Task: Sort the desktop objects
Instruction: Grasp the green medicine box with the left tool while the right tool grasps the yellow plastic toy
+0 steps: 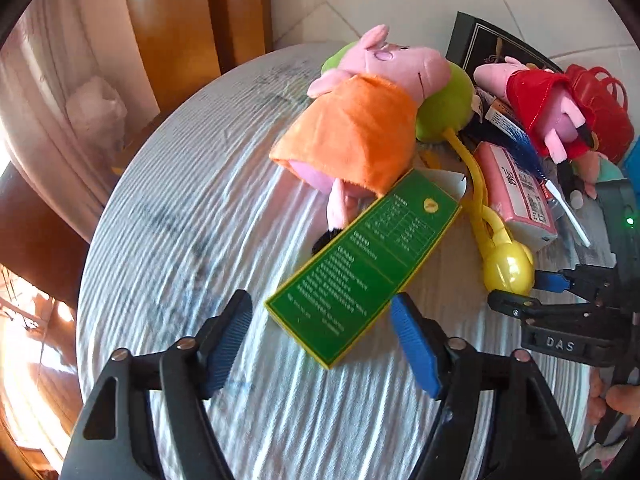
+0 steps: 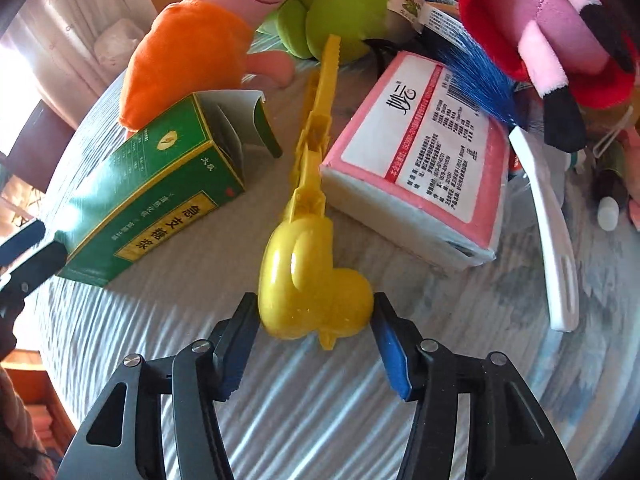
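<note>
Step in hand, as judged: pick up the yellow plastic duck-shaped clamp toy with long scissor handles [image 2: 316,276] for sorting. The toy lies flat on the table, duck head toward the camera, handles running away between the green cardboard medicine box with an open end flap [image 2: 160,184] and the pink-and-white wrapped tissue pack [image 2: 416,164].

The right gripper [image 2: 316,312] brackets the duck head. Both blue pads sit at the head's flanks, apparently in contact; a firm grasp cannot be confirmed. The left gripper [image 1: 320,336] is released and holds nothing; the near end of the green box lies between and just beyond its fingers, not pressed.

Procedure for a sound grip:
- Seat the pads on the widest part of the glossy, rounded head; smooth plastic is likely to slip if gripped near the edge.
- Close evenly before lifting.
- Lift straight up so the long handles clear the box and the tissue pack on either side.
- Keep the left gripper away from the lift path.

Surface: a round table covered with a pale, ribbed, wrinkled cloth [image 1: 192,208]. Crowded at its far side are a pink plush pig in an orange dress [image 1: 360,120], a lime-green plush [image 1: 444,108], a pink plush pig in a red dress [image 1: 536,108], a red plastic toy handbag [image 1: 600,108] and a white-handled brush with blue bristles [image 2: 552,216].

Room: wooden panelling, a light curtain, tiled floor, strong daylight from one side.
</note>
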A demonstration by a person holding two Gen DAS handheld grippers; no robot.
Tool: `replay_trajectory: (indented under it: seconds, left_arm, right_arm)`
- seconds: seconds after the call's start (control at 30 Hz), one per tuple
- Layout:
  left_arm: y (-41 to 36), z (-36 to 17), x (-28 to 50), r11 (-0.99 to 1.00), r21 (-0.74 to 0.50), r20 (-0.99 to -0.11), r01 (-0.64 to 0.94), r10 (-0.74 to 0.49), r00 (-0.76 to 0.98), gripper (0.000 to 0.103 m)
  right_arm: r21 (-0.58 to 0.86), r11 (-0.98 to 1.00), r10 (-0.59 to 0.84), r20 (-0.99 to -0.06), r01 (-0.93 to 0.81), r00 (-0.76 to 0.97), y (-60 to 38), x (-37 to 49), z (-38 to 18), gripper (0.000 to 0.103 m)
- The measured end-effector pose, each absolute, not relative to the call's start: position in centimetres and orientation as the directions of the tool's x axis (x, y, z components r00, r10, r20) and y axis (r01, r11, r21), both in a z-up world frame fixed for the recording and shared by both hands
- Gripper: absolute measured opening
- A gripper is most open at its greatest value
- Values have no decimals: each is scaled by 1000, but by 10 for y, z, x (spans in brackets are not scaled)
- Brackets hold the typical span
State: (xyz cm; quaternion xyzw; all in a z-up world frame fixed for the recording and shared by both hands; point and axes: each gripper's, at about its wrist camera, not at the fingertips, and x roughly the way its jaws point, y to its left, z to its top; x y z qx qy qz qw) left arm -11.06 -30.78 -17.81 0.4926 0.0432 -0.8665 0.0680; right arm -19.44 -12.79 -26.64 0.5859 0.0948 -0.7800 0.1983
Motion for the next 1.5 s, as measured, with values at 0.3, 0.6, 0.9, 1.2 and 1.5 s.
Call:
replay_trajectory:
  seconds: [0.3, 0.6, 0.9, 1.2, 1.5]
  left_arm:
    - [-279, -219, -152, -1000, 7, -910, -2, -5, -415, 82]
    - [-284, -228, -136, -990, -28, -899, 142, -37, -436, 75]
    - [-269, -236, -126, -973, -97, -899, 208, -4, -438, 58]
    - [-260, -226, -103, -968, -123, -892, 219, 11, -452, 54]
    - [-236, -165, -91, -975, -128, -818, 183, 0, -575, 53]
  right_arm:
    - [86, -895, -218, -941, 437, -260, -128, -192, -260, 64]
    - [127, -902, -250, -933, 413, -260, -120, -202, -269, 64]
    - [48, -891, -204, -931, 451, -304, -126, -200, -272, 55]
    - [-2, -870, -225, -888, 492, -402, -100, -170, -225, 55]
    - [8, -864, -301, -811, 504, -502, -103, -163, -157, 55]
